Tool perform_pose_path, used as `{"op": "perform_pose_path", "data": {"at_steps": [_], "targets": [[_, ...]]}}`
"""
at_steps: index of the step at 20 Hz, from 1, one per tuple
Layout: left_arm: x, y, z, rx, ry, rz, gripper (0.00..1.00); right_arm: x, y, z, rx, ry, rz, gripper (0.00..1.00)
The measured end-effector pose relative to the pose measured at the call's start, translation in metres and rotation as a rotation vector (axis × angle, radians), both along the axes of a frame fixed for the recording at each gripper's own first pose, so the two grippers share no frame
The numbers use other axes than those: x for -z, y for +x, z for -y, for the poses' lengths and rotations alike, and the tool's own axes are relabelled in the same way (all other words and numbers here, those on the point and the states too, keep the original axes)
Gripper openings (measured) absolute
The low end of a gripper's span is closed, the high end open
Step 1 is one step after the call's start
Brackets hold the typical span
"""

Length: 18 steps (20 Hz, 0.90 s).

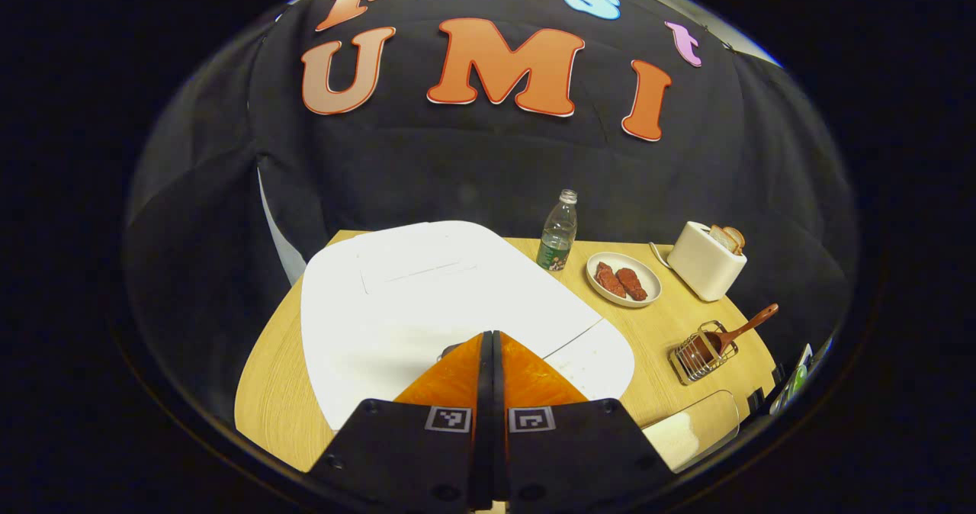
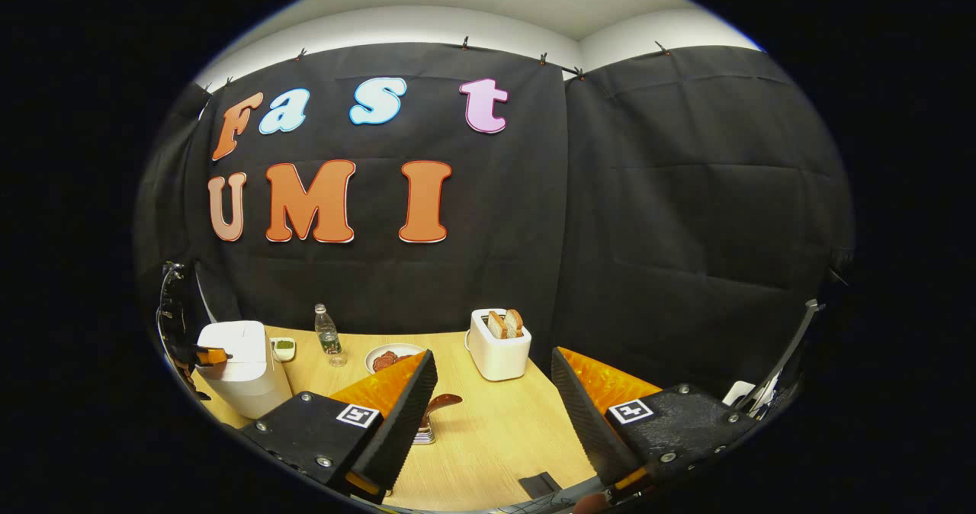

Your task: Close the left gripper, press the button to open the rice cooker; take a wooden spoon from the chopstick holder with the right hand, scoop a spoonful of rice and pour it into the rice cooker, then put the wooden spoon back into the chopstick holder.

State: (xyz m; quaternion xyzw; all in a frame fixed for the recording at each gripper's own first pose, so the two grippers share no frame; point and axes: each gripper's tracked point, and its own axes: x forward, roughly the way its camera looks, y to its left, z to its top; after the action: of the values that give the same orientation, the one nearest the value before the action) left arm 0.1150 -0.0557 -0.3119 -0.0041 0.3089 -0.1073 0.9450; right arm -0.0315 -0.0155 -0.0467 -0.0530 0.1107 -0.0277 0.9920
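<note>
Starting with the left gripper view: the left gripper (image 1: 488, 346) is seen with its fingers pressed together, nothing between them, poised over the closed lid of the white rice cooker (image 1: 427, 300), whether touching it cannot be told. The cooker is set on the wooden worktop (image 1: 267, 392) and takes up its near left part. Behind it a clear water bottle (image 1: 557, 232) is stood upright. To its right a white plate (image 1: 624, 279) carrying two reddish pieces is laid, and beyond that a white toaster (image 1: 705, 262) with bread slices in its slots. Nearer the right edge, the wire chopstick holder (image 1: 701, 354) is found, with the wooden spoon (image 1: 743, 331) lodged in it, handle tilted up to the right. A pale container (image 1: 690, 430) is noted at the near edge, contents unclear.

Right gripper view: the right gripper (image 2: 496, 411) is held above the worktop (image 2: 488, 445) with fingers spread wide, nothing clamped. Between them the toaster (image 2: 497, 346) is seen, and just beside the left finger the wooden spoon (image 2: 438, 403) in the chopstick holder (image 2: 425, 434), mostly hidden. The plate (image 2: 393, 358) and bottle (image 2: 328, 336) are placed farther back. The rice cooker (image 2: 240, 373) is at far left, lid down, with the left gripper (image 2: 212, 356) at its top
</note>
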Motion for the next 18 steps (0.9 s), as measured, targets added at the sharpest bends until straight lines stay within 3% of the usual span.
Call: {"op": "perform_pose_path", "data": {"at_steps": [8, 14, 18], "targets": [[-0.007, 0.0, -0.001, -0.021, -0.013, -0.009, 0.05, 0.004, -0.004, -0.009, -0.017, -0.005, 0.001, 0.94], [-0.117, 0.022, -0.013, -0.065, -0.023, 0.217, 0.04, 0.002, -0.007, -0.013, -0.012, 0.058, 0.026, 0.94], [-0.165, 0.006, -0.024, -0.076, -0.044, 0.273, 0.04, -0.001, -0.007, -0.015, -0.011, 0.096, 0.069, 0.94]]}}
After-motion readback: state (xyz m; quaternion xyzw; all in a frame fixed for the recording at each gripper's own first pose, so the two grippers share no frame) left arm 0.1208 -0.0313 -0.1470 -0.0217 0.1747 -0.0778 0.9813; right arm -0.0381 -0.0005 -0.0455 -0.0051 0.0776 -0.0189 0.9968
